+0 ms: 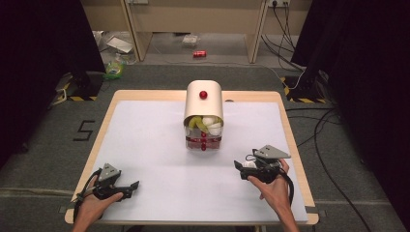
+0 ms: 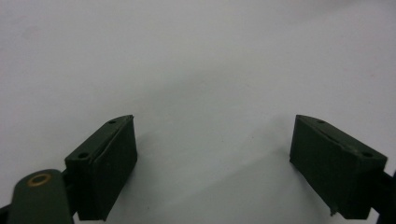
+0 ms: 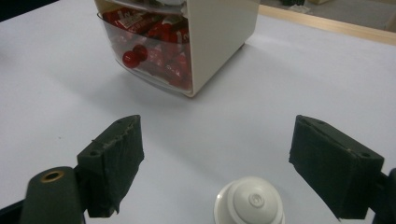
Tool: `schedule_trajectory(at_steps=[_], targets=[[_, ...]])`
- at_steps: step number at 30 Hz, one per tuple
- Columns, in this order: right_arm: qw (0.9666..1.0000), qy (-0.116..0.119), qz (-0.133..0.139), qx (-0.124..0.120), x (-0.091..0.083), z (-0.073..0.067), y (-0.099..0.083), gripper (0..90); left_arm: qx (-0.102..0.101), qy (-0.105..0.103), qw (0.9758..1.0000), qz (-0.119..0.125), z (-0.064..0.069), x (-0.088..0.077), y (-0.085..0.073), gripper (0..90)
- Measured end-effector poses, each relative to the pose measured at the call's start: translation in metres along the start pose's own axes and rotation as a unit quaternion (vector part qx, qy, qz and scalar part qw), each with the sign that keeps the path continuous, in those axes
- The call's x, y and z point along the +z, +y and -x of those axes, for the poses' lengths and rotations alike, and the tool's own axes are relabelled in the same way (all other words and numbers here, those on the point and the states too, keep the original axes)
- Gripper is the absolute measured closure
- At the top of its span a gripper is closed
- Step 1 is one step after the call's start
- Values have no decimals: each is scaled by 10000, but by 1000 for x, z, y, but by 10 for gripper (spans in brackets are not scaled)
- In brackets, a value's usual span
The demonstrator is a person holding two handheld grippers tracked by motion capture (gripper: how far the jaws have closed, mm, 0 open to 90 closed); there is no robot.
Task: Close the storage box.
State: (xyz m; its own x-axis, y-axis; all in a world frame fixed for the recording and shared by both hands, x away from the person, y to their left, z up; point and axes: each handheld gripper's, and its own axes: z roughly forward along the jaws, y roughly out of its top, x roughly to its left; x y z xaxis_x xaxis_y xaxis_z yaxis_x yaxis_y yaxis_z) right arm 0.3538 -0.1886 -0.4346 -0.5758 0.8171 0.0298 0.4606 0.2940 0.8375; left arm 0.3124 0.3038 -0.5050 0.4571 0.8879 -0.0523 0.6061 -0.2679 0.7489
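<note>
One white capsule [image 3: 250, 203], low in the middle of the right gripper view, standing upright on the worktop [image 1: 145, 145] with its round top facing up. Sits between the two jaws of the right tongs [image 3: 215, 140], a little closer to the jaw at the right of the frame, and touches neither of them. Open wide, these tongs, gripping nothing. Round in shape, so no long axis to line up with; probably only a closing of the jaws needed to take it, and a small shift toward the right side of the frame to centre it first.

Farther up in the same view, at upper centre, stands the drawer box [image 3: 219, 37], with red packets in its clear lower drawer [image 3: 154, 60] and a red knob [image 3: 130, 57] on the front. Lies well apart from the capsule, straight ahead of the jaws and slightly to the left.

In the high view, at lower left, rest the left tongs [image 1: 133, 186], also open and empty over bare worktop, much farther from the capsule than the right tongs [image 1: 241, 169] at lower right. Clearly a job for the right hand.
</note>
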Motion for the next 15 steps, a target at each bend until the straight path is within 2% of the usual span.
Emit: schedule_trajectory(at_steps=[15], targets=[[9999,-74,-87,115,-11,6,-21,178,-2,0,10000,0,0,0,0,142]])
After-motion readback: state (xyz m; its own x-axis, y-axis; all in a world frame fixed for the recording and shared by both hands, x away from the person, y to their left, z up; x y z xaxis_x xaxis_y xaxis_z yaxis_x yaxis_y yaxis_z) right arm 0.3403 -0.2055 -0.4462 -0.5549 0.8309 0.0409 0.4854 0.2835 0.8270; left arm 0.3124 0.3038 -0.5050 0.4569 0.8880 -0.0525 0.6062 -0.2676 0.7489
